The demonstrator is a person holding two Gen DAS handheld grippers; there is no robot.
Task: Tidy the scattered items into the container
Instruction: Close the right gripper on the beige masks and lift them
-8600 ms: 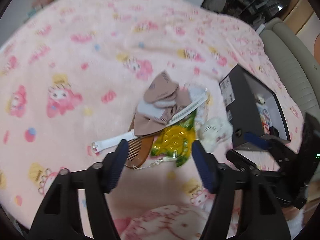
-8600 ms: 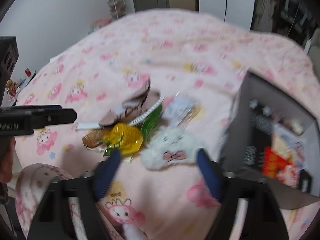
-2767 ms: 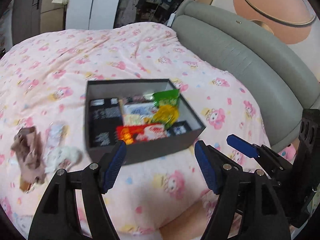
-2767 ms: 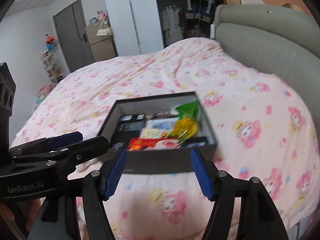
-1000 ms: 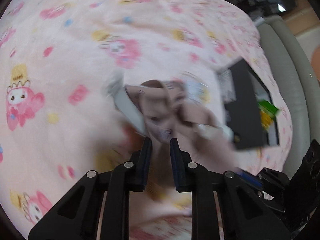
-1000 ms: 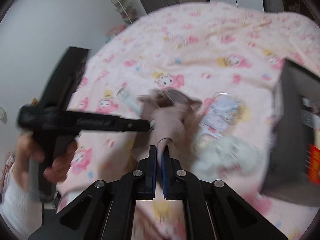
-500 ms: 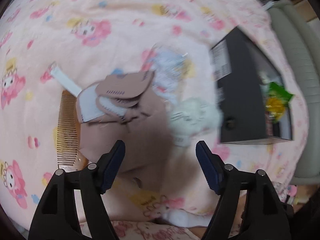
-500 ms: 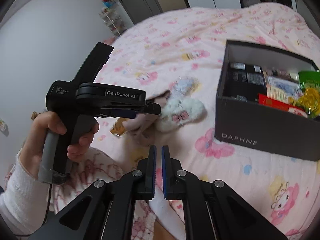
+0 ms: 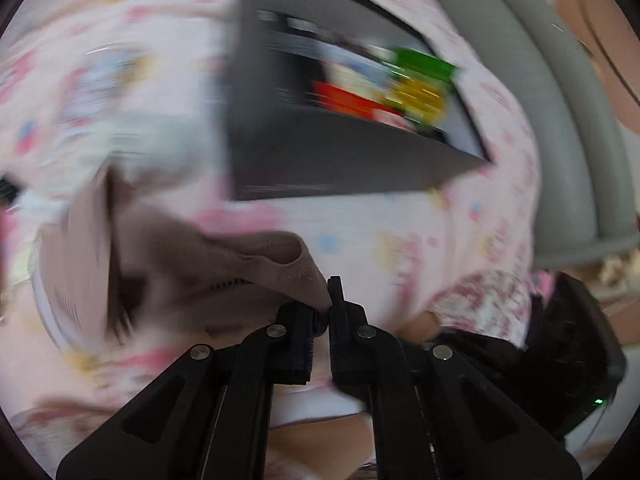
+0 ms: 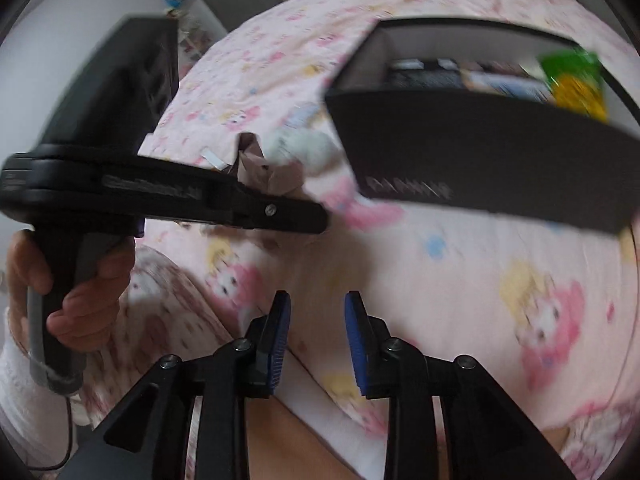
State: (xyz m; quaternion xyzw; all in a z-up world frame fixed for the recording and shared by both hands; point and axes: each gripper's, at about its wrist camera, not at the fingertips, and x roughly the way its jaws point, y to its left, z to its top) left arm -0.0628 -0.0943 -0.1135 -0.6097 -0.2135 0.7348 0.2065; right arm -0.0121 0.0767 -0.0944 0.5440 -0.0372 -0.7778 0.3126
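We clamp left gripper [image 9: 323,312] on corner of brown cloth [image 9: 192,264]; jaws just closed, pads pinching fabric. Cloth hangs over pink blanket [image 9: 400,232], near black box [image 9: 320,152], outside it. Our right gripper [image 10: 316,332] stands partly apart, jaws just opening, nothing between. Box holds green-yellow packet [image 10: 576,80]. White plush [image 10: 308,148] lies beside box.

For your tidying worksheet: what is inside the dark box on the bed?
Inside the dark box lie a green and yellow packet, a red packet and blurred dark cartons. Its near wall hides anything underneath.
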